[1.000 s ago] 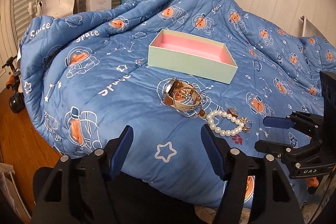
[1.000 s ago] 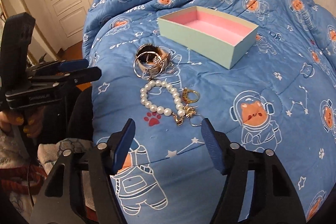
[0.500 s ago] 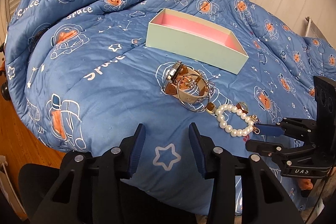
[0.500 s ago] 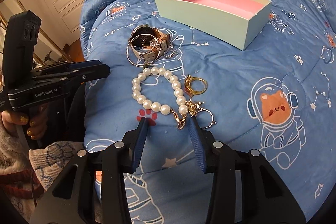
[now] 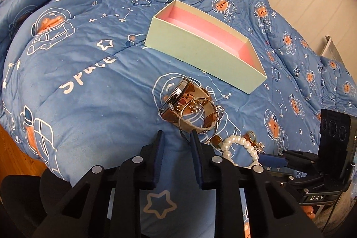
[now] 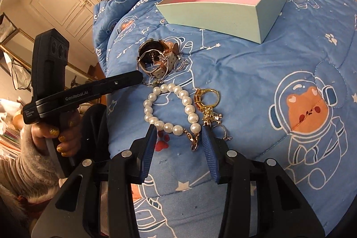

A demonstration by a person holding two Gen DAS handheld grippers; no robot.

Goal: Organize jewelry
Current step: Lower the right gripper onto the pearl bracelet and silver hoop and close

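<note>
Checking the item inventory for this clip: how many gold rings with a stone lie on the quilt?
1: the gold ring lies just right of the pearl bracelet; smaller silvery rings nearby could hide others.

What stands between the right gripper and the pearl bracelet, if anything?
Nothing visible. The right gripper is open at the near end of the pearl bracelet, its fingertips flanking the clasp with only bare quilt between. The gold ring lies just beside.
</note>
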